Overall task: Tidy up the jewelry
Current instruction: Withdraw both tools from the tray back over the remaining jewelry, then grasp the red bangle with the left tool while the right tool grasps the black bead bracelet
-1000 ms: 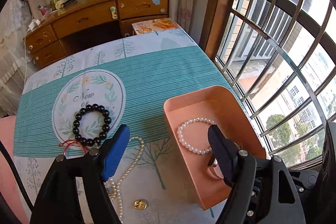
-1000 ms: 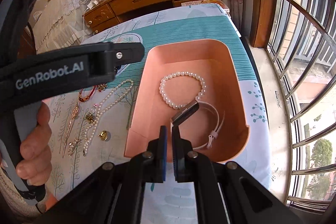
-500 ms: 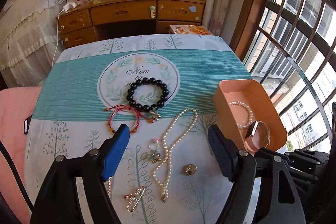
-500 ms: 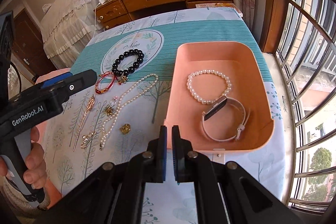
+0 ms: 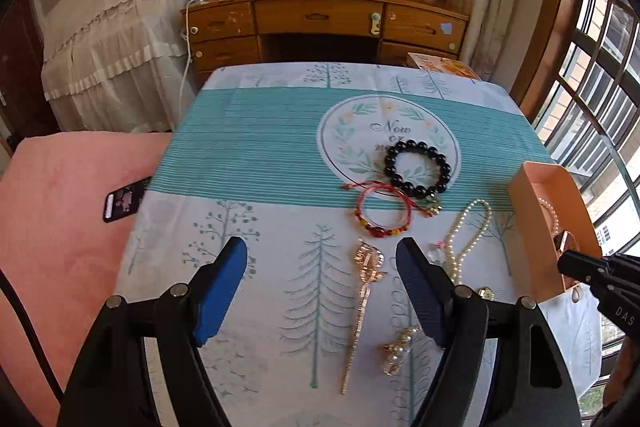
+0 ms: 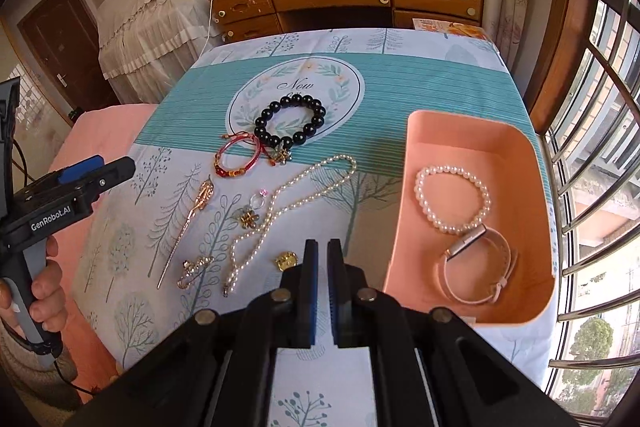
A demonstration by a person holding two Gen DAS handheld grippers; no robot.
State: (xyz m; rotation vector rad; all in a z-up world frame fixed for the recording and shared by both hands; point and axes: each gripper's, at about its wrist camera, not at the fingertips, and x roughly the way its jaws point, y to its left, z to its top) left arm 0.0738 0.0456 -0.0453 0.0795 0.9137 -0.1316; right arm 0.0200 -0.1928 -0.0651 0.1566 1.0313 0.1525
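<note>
A peach tray (image 6: 536,163) at the table's right holds a pearl bracelet (image 6: 452,199) and a pink watch (image 6: 476,267). Left of it lie a black bead bracelet (image 6: 290,125), a red cord bracelet (image 6: 236,159), a gold hairpin (image 6: 188,223), a pearl necklace (image 6: 288,203), a flower charm (image 6: 249,219), a gold brooch (image 6: 196,269) and a gold stud (image 6: 287,261). My left gripper (image 5: 320,291) is open and empty above the hairpin (image 5: 362,299). My right gripper (image 6: 322,267) is shut and empty, near the stud.
The table wears a teal and white tree-print cloth (image 5: 256,155). A phone (image 5: 124,199) lies on the pink seat (image 5: 60,219) at the left. A wooden desk (image 5: 320,23) stands behind. Barred windows (image 6: 600,147) run along the right.
My left gripper has swung left from over the tray to above the hairpin. My right gripper has drawn back from the tray and stays shut.
</note>
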